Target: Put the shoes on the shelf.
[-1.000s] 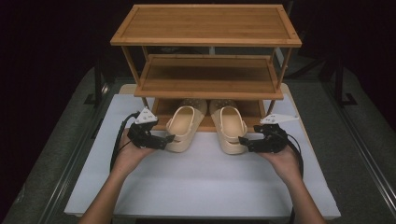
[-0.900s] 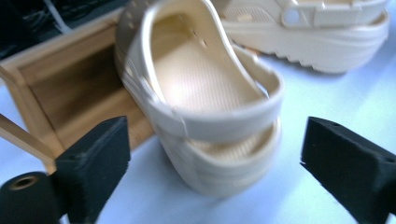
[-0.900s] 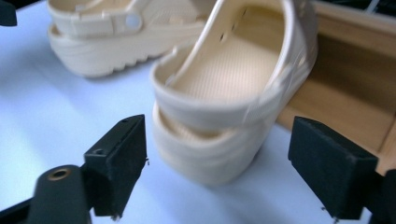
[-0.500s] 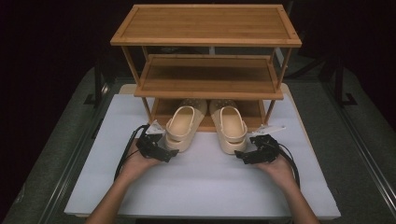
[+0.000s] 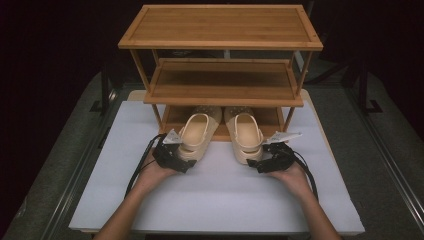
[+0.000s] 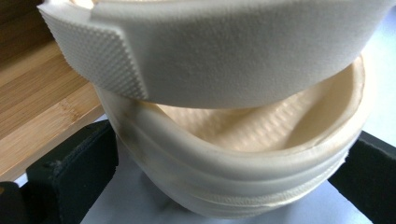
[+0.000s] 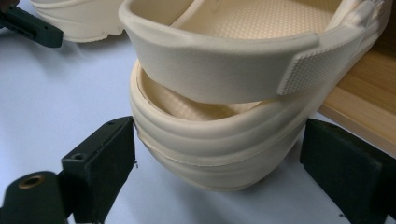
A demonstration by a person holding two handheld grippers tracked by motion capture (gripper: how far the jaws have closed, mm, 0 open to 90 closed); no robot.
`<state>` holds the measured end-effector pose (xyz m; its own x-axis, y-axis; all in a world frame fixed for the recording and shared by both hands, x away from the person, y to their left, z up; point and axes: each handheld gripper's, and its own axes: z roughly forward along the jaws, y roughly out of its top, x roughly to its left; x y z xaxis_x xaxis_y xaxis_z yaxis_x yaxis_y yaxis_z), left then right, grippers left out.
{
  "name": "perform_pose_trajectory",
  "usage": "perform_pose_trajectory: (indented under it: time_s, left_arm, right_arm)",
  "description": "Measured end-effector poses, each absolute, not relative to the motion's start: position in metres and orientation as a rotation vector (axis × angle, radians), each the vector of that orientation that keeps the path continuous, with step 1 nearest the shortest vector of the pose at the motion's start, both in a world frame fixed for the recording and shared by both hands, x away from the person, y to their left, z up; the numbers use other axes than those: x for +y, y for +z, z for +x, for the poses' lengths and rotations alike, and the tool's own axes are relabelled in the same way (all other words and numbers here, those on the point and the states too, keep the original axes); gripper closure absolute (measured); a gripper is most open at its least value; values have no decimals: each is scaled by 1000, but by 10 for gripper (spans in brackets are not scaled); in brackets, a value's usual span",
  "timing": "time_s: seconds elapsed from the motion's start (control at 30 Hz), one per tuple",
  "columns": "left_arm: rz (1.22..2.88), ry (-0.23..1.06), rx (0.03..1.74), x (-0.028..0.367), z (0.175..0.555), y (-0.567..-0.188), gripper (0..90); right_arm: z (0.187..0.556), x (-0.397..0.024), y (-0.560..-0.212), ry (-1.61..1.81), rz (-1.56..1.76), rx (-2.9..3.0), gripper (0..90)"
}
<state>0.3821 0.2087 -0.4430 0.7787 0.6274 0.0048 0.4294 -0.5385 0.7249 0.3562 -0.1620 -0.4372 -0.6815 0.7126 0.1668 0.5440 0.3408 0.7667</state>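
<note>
1. The high view looks forward and down from above the person's side of the table, far enough back to take in the whole bamboo rack (image 5: 221, 65), the white mat (image 5: 220, 200) and both forearms.
2. The left gripper view rides on the left gripper (image 5: 181, 160) and looks along its jaws, very near the heel of the left clog (image 6: 243, 154) between them.
3. The right gripper view rides on the right gripper (image 5: 259, 163) and looks along its jaws, close on the heel of the right clog (image 7: 219, 140).
4. The right gripper view also catches the left clog and a left-gripper jaw at its upper left. All three views share the clogs, mat and rack base.
</note>
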Motion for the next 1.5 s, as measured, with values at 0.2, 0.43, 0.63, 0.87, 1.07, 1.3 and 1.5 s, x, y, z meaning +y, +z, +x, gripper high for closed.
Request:
perform_pose_trajectory:
  time_s: [0.2, 0.43, 0.63, 0.87, 1.07, 1.3, 1.5]
  left_arm:
    - [2241, 327, 776, 197, 387, -440, 0]
    - [2243, 303, 742, 171, 393, -440, 0]
    - [2265, 340, 721, 150, 391, -439, 2]
    - [2241, 294, 733, 154, 396, -438, 10]
    - [2230, 303, 754, 153, 405, -439, 10]
    - [2216, 327, 798, 149, 425, -439, 9]
    - [2208, 334, 807, 147, 439, -439, 9]
  right_arm:
    - [360, -152, -440, 1230, 1116, 2404, 108]
    - [368, -136, -438, 1201, 1087, 2436, 113]
    - [370, -132, -439, 1199, 1099, 2421, 112]
    - [372, -131, -438, 1194, 1114, 2422, 113]
    - [381, -129, -438, 1189, 1118, 2420, 113]
    - [404, -126, -438, 1184, 1139, 2406, 113]
    - [420, -127, -438, 1186, 1136, 2395, 113]
